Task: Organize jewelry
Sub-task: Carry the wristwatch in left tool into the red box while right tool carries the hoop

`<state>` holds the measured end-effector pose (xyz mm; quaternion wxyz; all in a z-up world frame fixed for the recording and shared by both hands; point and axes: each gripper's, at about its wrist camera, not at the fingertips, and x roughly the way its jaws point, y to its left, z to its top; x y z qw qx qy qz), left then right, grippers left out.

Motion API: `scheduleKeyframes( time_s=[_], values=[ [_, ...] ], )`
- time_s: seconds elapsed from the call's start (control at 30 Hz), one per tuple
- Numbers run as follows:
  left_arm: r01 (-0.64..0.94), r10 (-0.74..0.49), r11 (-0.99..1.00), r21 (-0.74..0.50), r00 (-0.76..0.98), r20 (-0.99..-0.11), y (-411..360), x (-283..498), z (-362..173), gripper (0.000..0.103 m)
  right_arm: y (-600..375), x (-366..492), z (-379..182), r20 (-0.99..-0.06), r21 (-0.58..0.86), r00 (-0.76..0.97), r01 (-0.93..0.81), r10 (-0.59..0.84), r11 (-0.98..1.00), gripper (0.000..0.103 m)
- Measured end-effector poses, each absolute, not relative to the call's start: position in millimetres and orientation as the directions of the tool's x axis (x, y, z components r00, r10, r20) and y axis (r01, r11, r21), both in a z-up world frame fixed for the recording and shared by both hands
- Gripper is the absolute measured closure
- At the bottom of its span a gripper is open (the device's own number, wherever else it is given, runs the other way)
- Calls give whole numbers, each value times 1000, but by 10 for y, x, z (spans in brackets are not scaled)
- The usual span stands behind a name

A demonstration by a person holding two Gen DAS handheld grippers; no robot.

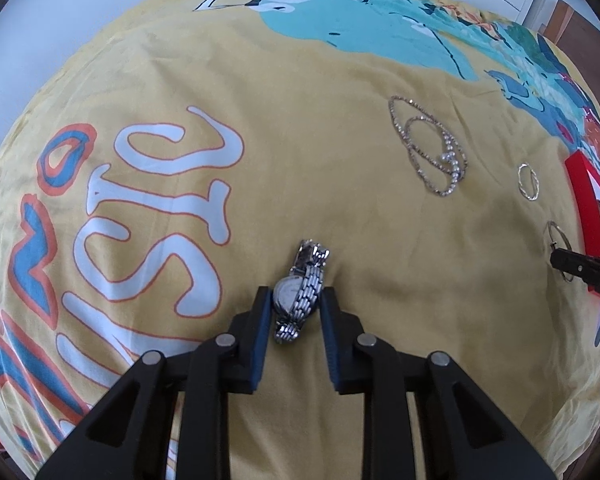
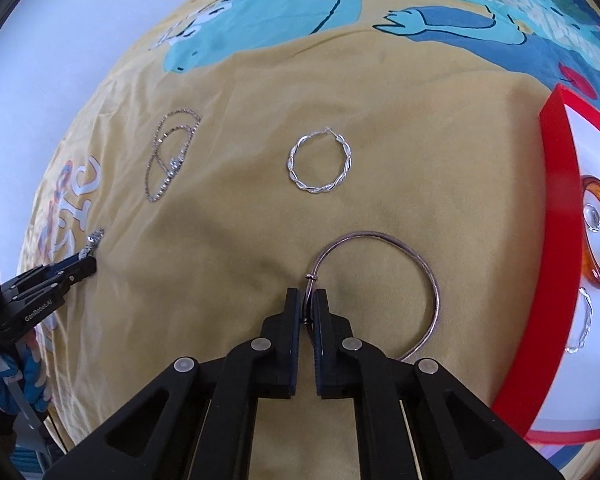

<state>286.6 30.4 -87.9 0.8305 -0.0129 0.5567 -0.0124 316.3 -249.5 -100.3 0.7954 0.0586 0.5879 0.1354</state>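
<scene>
right gripper: clamped on the thin plain metal hoop lying on the yellow printed bedspread — wire may slip out when lifted.
left gripper: straddles the silver link-band wristwatch; right pad looks apart from the band, contact unclear.
red-rimmed white tray: cut off at frame edge.

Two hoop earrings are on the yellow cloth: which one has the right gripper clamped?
The large plain hoop earring, pinched near its clasp by the right gripper. The smaller twisted silver hoop lies untouched farther away.
</scene>
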Motion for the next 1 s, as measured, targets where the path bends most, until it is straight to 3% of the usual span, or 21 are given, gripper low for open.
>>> scheduleKeyframes(
  time_s=[1.0],
  values=[
    [169, -128, 984, -57, 444, -887, -641, 2913, -142, 82, -2924, 2761, -182, -781, 524, 338, -102, 525, 846, 97]
  ],
)
